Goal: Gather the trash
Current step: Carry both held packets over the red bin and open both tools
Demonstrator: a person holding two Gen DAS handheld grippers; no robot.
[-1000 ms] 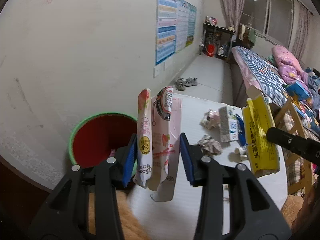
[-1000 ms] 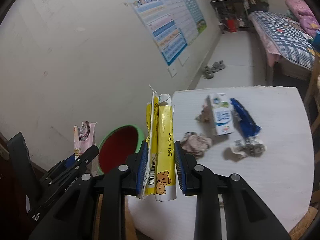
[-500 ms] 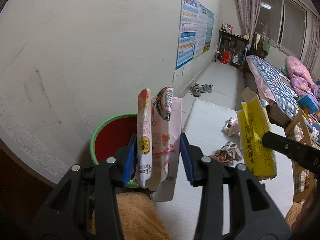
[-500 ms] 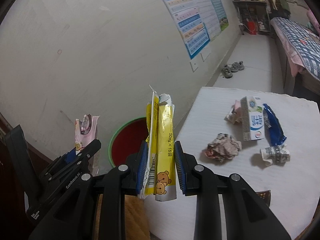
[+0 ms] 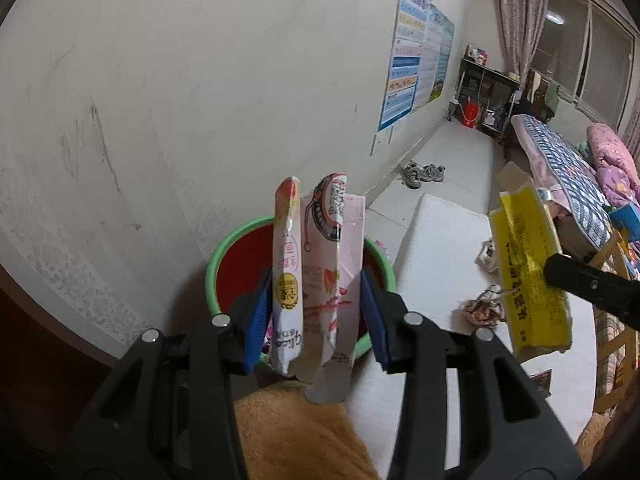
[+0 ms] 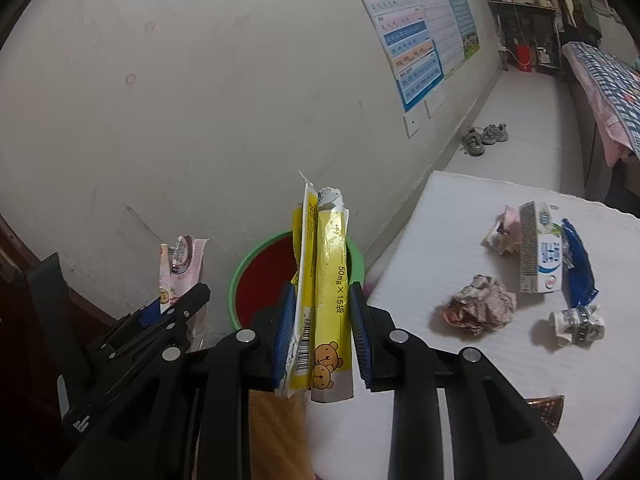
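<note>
Pink carton (image 5: 320, 276) was clamped in left gripper (image 5: 316, 308), above red bin (image 5: 244, 264). Yellow box (image 6: 326, 300) was pinched in right gripper (image 6: 320, 320), near bin rim. Best: centre each over bin mouth before release. More trash sat on white table (image 6: 440, 240). Bin floor hidden; carton print unreadable.

A white table (image 6: 460, 240) carried a crumpled paper wad (image 6: 480, 306), a milk carton (image 6: 540, 256), a blue wrapper (image 6: 578, 268) and a crushed cup (image 6: 576, 322).
</note>
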